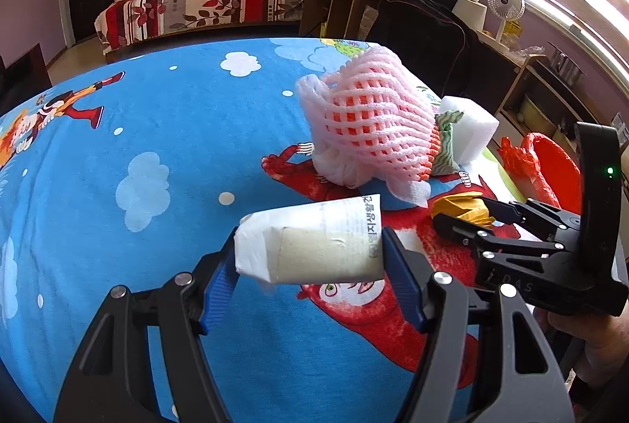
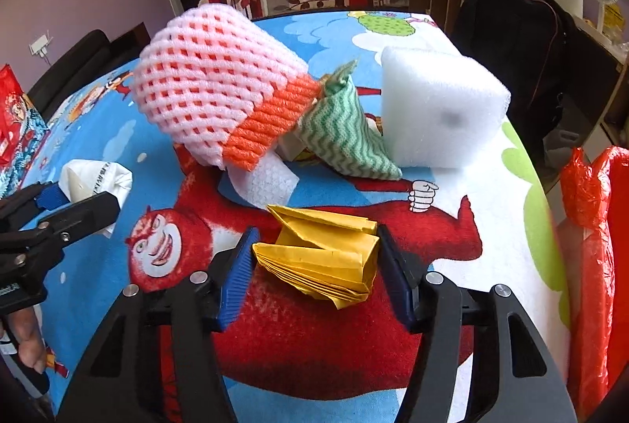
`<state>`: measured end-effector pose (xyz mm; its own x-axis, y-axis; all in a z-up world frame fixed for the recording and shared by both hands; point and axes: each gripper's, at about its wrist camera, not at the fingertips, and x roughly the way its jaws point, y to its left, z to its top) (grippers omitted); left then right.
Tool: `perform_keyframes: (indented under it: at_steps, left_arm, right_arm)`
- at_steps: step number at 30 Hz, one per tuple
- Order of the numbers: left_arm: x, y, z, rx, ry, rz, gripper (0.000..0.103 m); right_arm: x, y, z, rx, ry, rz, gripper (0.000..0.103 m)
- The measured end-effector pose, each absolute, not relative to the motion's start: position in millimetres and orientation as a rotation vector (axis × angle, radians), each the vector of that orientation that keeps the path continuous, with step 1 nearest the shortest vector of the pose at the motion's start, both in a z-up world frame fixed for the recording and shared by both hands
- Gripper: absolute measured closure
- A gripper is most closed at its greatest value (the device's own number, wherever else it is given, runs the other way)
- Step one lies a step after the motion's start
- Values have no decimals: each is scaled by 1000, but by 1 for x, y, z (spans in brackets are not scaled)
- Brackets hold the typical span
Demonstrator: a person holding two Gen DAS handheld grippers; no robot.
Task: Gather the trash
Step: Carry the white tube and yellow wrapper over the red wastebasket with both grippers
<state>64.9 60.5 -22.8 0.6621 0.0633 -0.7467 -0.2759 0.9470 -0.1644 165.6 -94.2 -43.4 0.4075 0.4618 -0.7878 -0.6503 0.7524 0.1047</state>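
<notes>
My left gripper (image 1: 310, 258) is shut on a crumpled white paper tube (image 1: 314, 242) and holds it above the cartoon tablecloth (image 1: 157, 148). My right gripper (image 2: 316, 262) is shut on a folded yellow paper wad (image 2: 322, 258); both also show at the right of the left wrist view (image 1: 464, 214). A pink and orange foam fruit net (image 2: 208, 96), a green zigzag cloth (image 2: 346, 136) and a white foam block (image 2: 436, 108) lie together further back on the table. The left gripper with its white paper (image 2: 94, 183) shows at the left of the right wrist view.
A red plastic trash bag (image 2: 593, 246) hangs open beyond the table's right edge, also seen in the left wrist view (image 1: 546, 163). A black chair (image 2: 511, 30), shelves and a fan stand behind it. A bed is at the back of the room.
</notes>
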Motion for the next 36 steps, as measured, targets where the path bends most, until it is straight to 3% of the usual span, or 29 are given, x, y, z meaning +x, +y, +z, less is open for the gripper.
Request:
perform_keyframes:
  at_steps: [36]
  left_arm:
    - [136, -54, 13, -79, 772, -45, 36]
  right_arm:
    - [180, -248, 18, -82, 732, 443, 46]
